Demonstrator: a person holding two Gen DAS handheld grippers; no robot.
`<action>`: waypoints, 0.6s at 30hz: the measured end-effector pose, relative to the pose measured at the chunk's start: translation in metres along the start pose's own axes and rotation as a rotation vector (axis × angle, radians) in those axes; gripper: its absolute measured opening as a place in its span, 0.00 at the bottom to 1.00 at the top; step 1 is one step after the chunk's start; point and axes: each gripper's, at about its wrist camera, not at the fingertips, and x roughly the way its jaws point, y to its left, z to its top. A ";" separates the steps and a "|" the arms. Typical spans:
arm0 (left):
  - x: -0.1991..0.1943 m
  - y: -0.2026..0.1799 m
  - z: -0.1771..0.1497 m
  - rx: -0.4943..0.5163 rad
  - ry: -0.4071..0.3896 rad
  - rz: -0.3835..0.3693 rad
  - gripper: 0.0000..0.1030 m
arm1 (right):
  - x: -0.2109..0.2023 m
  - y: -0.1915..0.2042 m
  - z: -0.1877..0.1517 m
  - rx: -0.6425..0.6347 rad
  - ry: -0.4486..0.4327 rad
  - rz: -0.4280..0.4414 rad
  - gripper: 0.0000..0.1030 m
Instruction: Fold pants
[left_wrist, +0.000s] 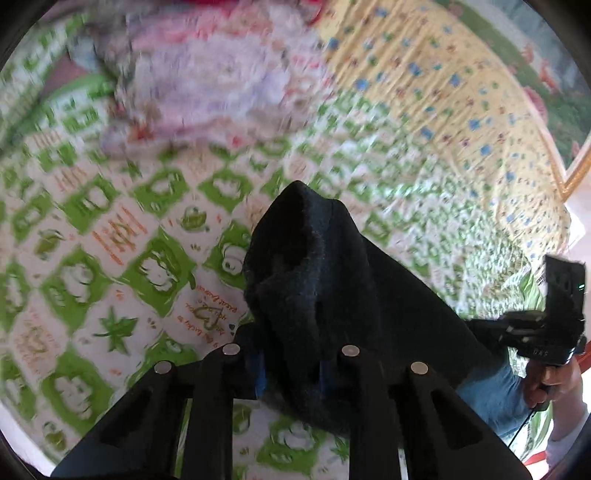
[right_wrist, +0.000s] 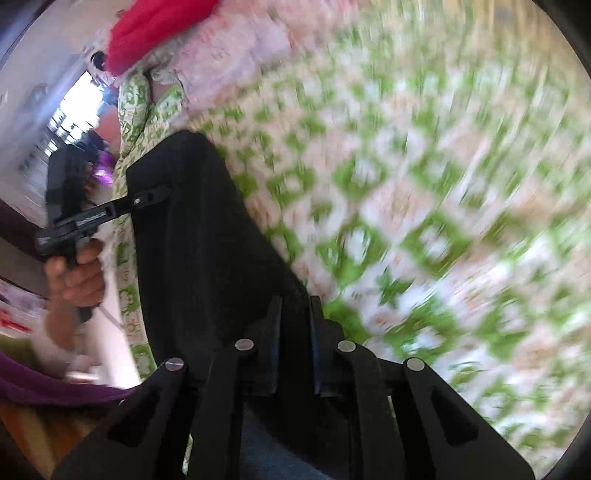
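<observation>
The black pants (left_wrist: 314, 258) rise in a bunched fold from between the fingers of my left gripper (left_wrist: 291, 365), which is shut on the cloth. From there they stretch right toward my right gripper (left_wrist: 546, 328), held in a hand at the frame's edge. In the right wrist view the pants (right_wrist: 207, 229) run as a long black band from the right gripper (right_wrist: 295, 325), shut on the fabric, up and left to the left gripper (right_wrist: 103, 214). The cloth hangs between both grippers just above the bed sheet (left_wrist: 110, 229).
A green-and-white patterned sheet (right_wrist: 406, 221) covers the bed. A yellow dotted blanket (left_wrist: 443, 92) lies at the far right. A blurred pile of pink and white laundry (left_wrist: 207, 85) sits at the back, with a red item (right_wrist: 155, 33) on it. The bed's edge (right_wrist: 125, 258) runs beside the hand.
</observation>
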 end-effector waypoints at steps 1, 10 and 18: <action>-0.014 -0.004 -0.001 0.011 -0.033 -0.003 0.18 | -0.013 0.012 0.001 -0.047 -0.047 -0.066 0.13; -0.064 -0.004 -0.005 0.055 -0.151 -0.007 0.18 | -0.005 0.066 0.002 -0.292 -0.244 -0.476 0.12; -0.011 0.038 -0.015 0.079 -0.011 0.070 0.22 | 0.049 0.038 0.010 -0.106 -0.203 -0.398 0.20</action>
